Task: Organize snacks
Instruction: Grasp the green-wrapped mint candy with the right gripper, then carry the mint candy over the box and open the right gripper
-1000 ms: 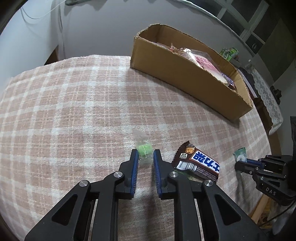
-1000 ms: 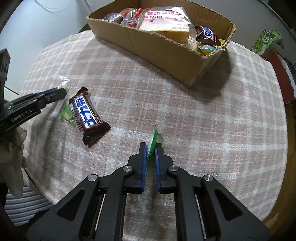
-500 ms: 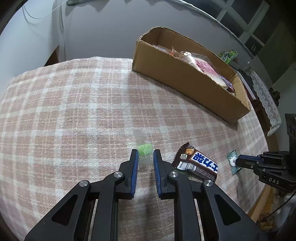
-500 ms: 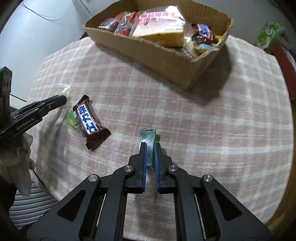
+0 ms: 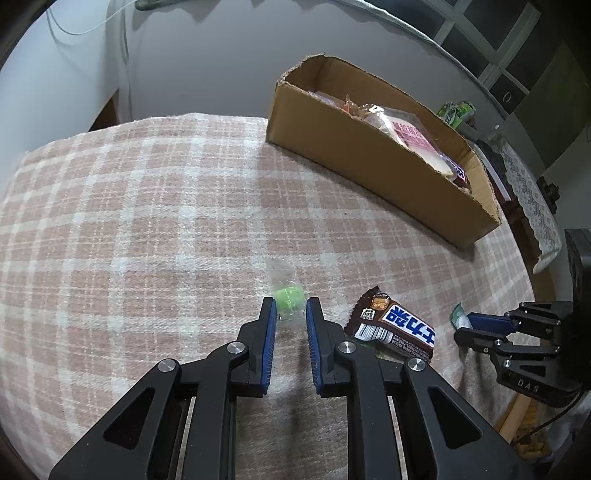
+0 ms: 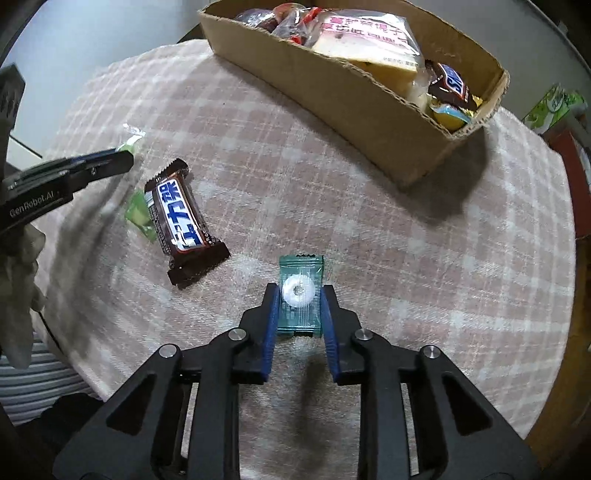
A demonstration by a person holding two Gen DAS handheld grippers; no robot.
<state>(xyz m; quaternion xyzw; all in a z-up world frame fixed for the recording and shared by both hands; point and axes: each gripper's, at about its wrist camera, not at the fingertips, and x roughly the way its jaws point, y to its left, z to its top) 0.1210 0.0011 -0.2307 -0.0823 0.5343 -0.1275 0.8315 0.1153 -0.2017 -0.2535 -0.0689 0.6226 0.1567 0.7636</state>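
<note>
Box [image 6: 373, 122] is mostly filled, but right gripper [image 6: 300, 295] jaws are opening around the mint [image 6: 298, 291], left gripper [image 5: 291, 314] pinches a green candy [image 5: 287, 297], chocolate bar [image 6: 183, 221] waits beside.

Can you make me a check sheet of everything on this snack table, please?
Surface: checked pink tablecloth, flat.
Job's things: cardboard box with snacks inside; chocolate bar lying partly on a green packet; mint packet; green candy in clear wrap.
Clutter: nothing seen.
Grippers: left gripper shut on the green candy's wrapper; right gripper has its jaws opening, with the mint packet between them.
Cables: thin white cable on the wall; black cable near the right gripper.
Surroundings: green carton and lace cloth beyond the table.
</note>
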